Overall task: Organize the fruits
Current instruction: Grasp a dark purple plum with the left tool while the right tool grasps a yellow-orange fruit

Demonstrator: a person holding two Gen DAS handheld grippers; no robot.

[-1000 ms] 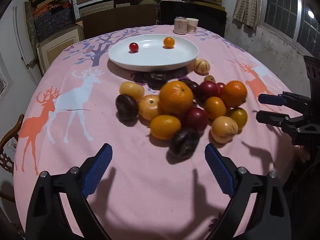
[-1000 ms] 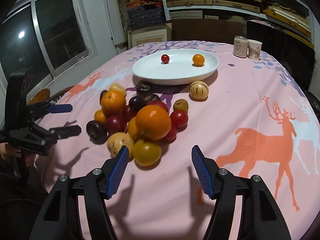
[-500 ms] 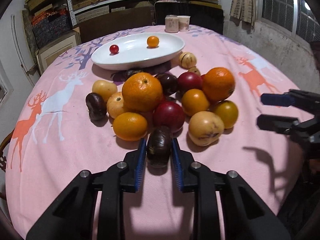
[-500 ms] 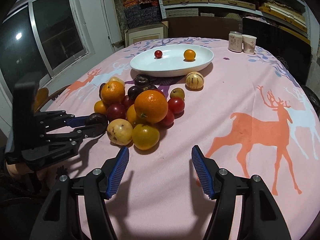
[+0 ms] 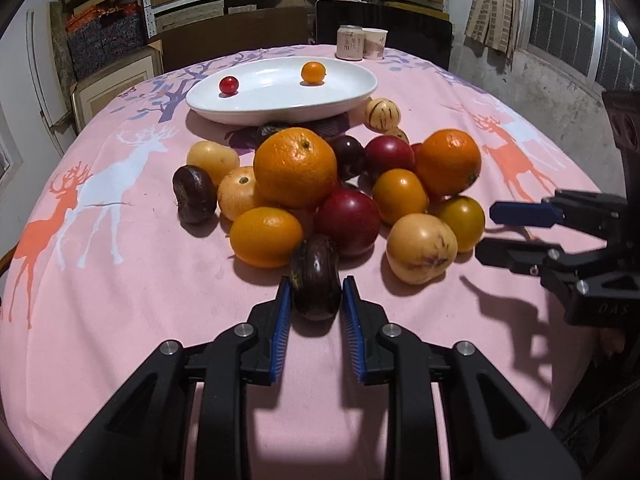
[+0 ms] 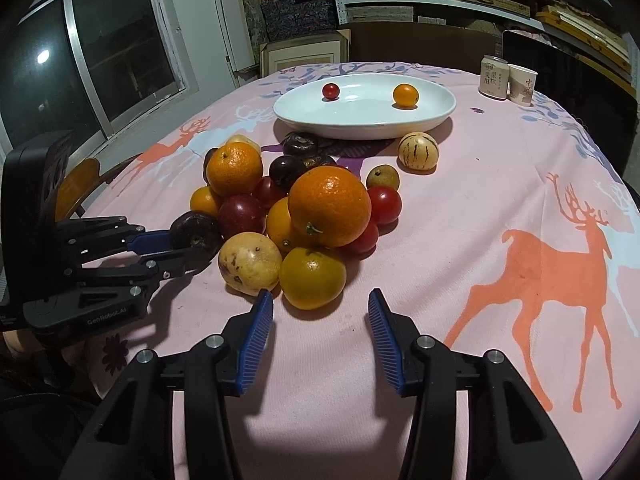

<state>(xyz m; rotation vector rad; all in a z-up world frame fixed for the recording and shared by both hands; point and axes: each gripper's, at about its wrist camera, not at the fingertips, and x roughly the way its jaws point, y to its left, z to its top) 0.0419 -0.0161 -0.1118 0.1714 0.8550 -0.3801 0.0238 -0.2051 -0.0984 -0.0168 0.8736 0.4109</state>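
A heap of fruit lies on the pink deer tablecloth: oranges (image 5: 295,166), red plums (image 5: 346,221), yellow fruits and dark purple ones. My left gripper (image 5: 315,298) is shut on a dark purple fruit (image 5: 315,280) at the near edge of the heap, at table level; it also shows in the right wrist view (image 6: 195,230). My right gripper (image 6: 320,304) is open and empty, just short of a yellow-orange fruit (image 6: 312,277). A white oval plate (image 5: 340,96) behind the heap holds a cherry tomato (image 5: 228,84) and a small orange fruit (image 5: 313,72).
A striped pale melon (image 5: 382,110) sits beside the plate. A can (image 5: 349,42) and a paper cup (image 5: 374,43) stand at the table's far edge. Chairs, shelves and boxes lie behind; a window is to the right.
My left gripper moved forward to the heap and shut on the dark purple fruit. My right gripper moved closer to the heap and stayed open.
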